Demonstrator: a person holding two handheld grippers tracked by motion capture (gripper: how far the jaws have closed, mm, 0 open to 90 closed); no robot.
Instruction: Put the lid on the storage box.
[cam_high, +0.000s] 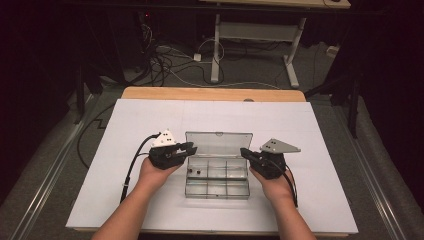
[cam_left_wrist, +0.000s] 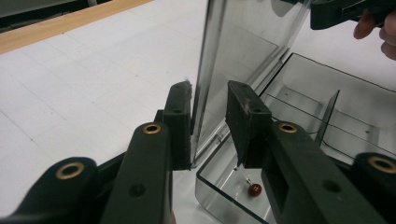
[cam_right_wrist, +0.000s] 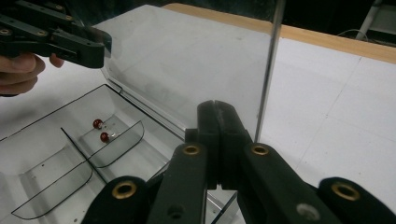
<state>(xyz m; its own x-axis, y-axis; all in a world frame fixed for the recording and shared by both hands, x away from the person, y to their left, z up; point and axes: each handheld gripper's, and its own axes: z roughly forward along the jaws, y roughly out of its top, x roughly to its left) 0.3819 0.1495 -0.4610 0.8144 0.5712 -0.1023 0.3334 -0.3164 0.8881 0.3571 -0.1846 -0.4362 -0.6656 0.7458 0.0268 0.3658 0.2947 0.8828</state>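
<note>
- Here, from the high view: a clear plastic compartment box (cam_high: 217, 180) sitting mid-sheet on the white table cover (cam_high: 125, 120), lid (cam_high: 218, 144) swung up at the far edge; left gripper (cam_high: 189, 149) at the lid's left end, right gripper (cam_high: 245, 152) at its right end, each held in a hand, a forearm entering from below.
- Also from above alone: wooden table edge (cam_high: 215, 94) beyond the sheet, and a tangle of cables (cam_high: 165, 62) on the dark floor behind.
- Up close in the left gripper view: lid (cam_left_wrist: 243, 51) standing nearly upright, its left edge running down between the two black pads (cam_left_wrist: 180, 121); one small red bead (cam_left_wrist: 254, 189) lying in the near compartment, too small to make out from the high view.
- Left gripper (cam_left_wrist: 208, 123): partly open, jaws astride the lid's edge with a visible gap on the inner side; outer pad close against the plastic, contact impossible to confirm.
- In the right gripper view: two red beads (cam_right_wrist: 101, 130) side by side in a far compartment, curved dividers (cam_right_wrist: 112, 144) plain, lid edge (cam_right_wrist: 268, 70) rising as a thin line just right of the jaws.
- Right gripper (cam_right_wrist: 218, 109): clenched tight, pads pressed flat together, nothing between them, just beside the lid's edge.
</note>
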